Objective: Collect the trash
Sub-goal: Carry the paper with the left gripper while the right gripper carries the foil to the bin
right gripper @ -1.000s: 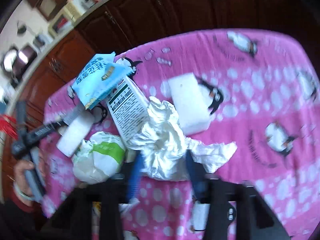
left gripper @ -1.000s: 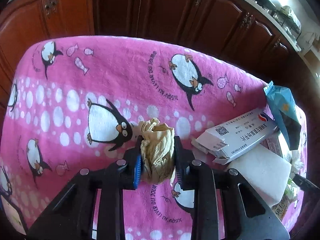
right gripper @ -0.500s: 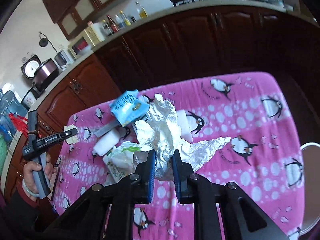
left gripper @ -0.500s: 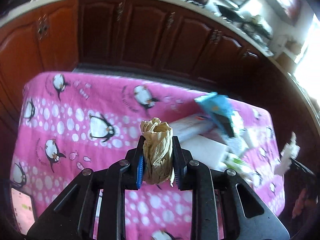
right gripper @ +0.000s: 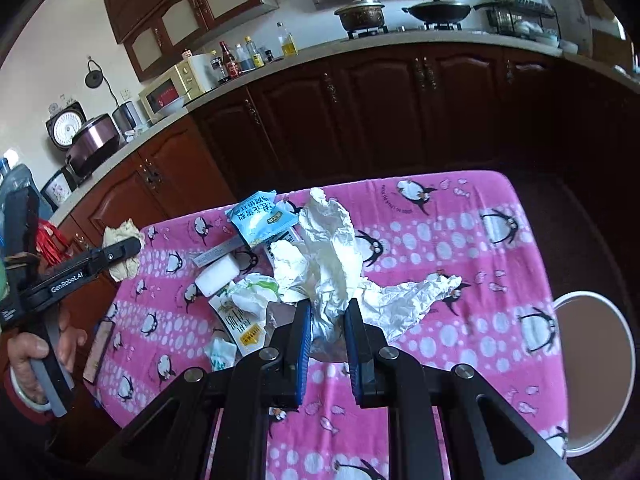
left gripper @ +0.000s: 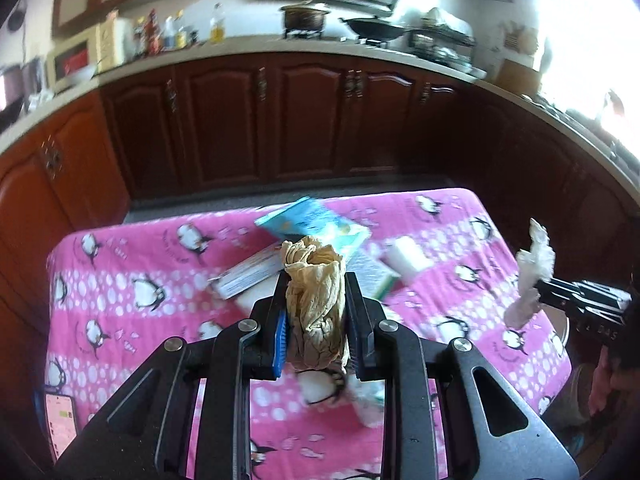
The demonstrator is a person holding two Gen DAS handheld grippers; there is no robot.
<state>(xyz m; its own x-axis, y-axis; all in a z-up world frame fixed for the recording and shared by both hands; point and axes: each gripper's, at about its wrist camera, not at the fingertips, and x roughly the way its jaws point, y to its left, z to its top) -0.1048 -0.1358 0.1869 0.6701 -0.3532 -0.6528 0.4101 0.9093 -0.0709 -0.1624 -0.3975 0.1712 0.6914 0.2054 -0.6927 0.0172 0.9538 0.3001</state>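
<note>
The left gripper is clamping its jaws on a crumpled tan paper wad, holding it in the air above the near middle of the desk with the pink penguin cloth. The right gripper is pinching a crumpled white wrapper between closed jaws, its loose tail hanging out toward the desk's right side. The remaining trash is lying at the desk's far left in the right wrist view: a blue packet, a white block and a green-and-white wrapper.
</note>
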